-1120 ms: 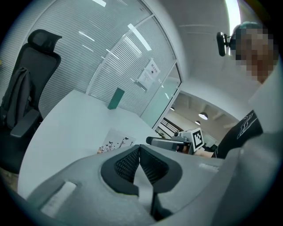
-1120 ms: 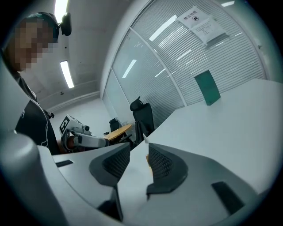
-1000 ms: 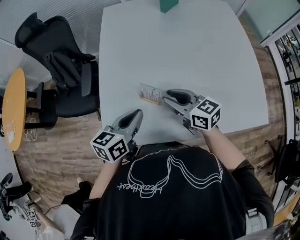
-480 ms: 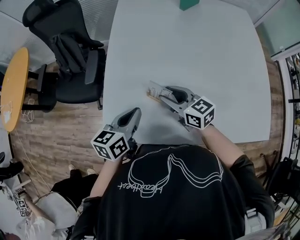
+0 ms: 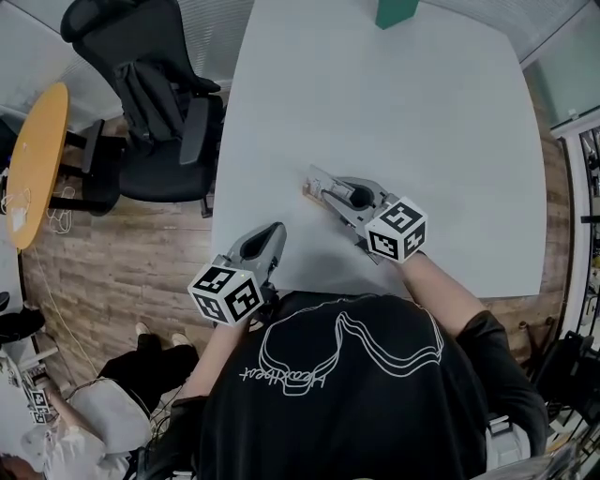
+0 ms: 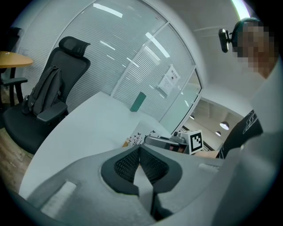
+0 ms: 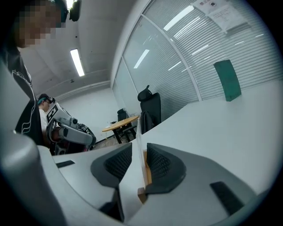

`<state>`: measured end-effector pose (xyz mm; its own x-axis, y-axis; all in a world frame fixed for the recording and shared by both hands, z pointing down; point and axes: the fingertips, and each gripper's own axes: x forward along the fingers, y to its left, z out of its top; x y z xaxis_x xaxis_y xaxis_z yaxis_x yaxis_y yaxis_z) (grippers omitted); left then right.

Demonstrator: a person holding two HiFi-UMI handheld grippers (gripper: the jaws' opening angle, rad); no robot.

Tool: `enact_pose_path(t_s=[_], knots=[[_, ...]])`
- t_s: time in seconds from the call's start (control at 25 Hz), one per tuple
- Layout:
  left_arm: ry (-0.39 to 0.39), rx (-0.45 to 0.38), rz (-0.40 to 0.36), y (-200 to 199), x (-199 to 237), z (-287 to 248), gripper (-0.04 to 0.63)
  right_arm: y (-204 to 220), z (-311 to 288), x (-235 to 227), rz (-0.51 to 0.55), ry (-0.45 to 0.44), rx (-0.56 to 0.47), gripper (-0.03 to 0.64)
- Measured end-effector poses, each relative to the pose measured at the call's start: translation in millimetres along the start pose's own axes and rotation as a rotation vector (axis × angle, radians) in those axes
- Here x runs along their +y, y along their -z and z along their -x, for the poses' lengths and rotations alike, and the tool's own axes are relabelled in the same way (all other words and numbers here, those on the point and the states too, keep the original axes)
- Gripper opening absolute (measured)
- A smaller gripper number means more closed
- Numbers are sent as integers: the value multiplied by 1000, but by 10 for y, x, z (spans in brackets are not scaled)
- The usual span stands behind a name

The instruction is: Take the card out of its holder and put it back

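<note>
A slim wooden holder point(image 5: 307, 193) stands mid-frame on the white counter point(image 5: 422, 141), with the card point(image 5: 316, 178) upright in its slot. The right claw point(image 5: 328, 192) straddles both. Its jaws have just been closing, yet a gap shows beside the card, so nothing is gripped. The left claw point(image 5: 273, 231) is clenched and empty, and it hovers at the counter's lower-left edge. A green block point(image 5: 396, 11) stands at the top edge, well apart. A black office chair point(image 5: 155, 94) sits upper left.

1. I see the card point(image 6: 143, 132) standing upright on edge in its holder, thin and pale, printed with small dark figures.
2. The holder point(image 7: 147, 170), a low wooden strip, lies on the white table point(image 5: 394, 112), toward its near-left corner.
</note>
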<state>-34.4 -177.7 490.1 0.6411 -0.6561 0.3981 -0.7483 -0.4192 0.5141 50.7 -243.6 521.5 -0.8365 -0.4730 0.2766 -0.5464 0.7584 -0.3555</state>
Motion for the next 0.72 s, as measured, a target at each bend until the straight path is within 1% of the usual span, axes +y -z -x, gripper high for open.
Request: enact_pose_path(t_s=[0.12,0.2,0.32,0.44,0.56,0.72], knots=[[-25,-11,-8,38,17,47,14,-3,10,-31,17,10,-5,92],[-47,-4,-11,85,47,82,14,-2,18,-60,16,21,-11,83],[-68,4,11,135,103,132,14,-7,16,-66,15,28,-19,67],[-67,2,32,148,106,166,14,-24,10,-42,37,28,-27,49],[-65,6,35,154,80,162,14,-44,16,-36,66,27,-33,38],[-55,-17,41,103,40,194,13,-55,23,-33,79,25,-43,29]])
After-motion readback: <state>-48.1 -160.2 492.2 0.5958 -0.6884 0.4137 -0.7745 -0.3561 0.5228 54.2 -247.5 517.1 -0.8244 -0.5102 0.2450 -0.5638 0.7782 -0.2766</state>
